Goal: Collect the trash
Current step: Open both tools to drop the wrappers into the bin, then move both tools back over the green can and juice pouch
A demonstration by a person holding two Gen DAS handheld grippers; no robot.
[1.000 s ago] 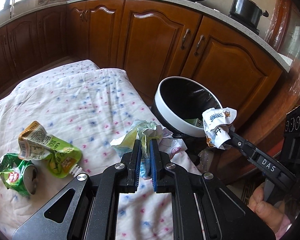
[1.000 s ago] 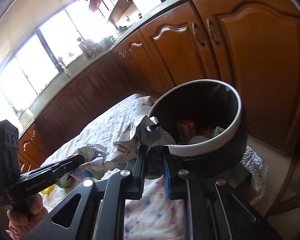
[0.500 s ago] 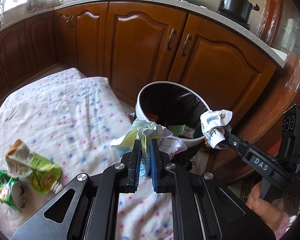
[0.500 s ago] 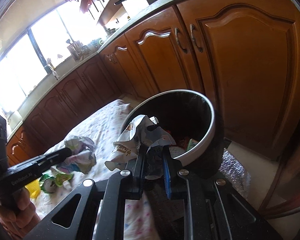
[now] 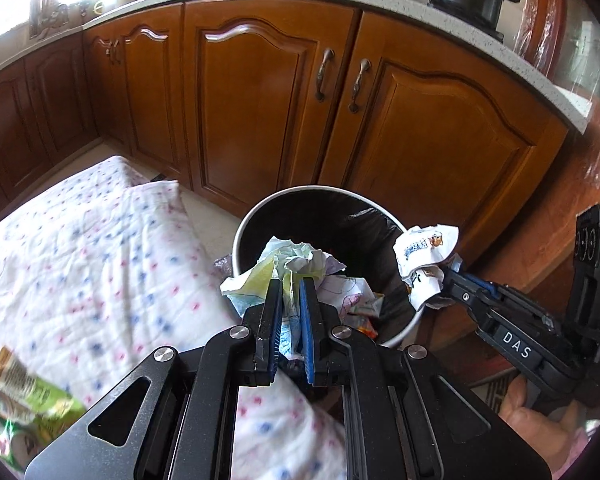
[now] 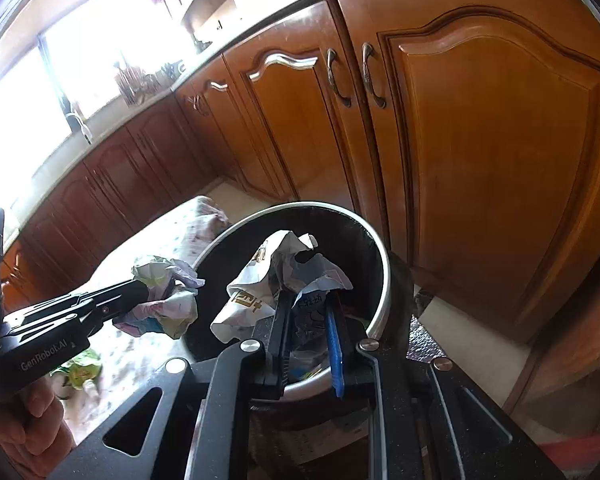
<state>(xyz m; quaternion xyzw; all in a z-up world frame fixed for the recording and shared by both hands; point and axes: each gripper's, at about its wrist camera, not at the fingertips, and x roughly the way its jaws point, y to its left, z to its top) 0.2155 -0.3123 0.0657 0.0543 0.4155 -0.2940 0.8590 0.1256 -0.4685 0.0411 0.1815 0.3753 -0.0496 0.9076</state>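
Paper [image 5: 296,268], crumpled and colourful, is sitting clenched in the left claw [image 5: 289,312] right over the near rim of the bin [image 5: 240,236]. A white printed wrapper [image 6: 260,292] is being gripped by the right claw [image 6: 306,312], hanging above the bin's black-lined opening. Two green packets [image 5: 24,396] are lying at the near left corner of the flowered cloth [image 5: 100,260] beside the bin.
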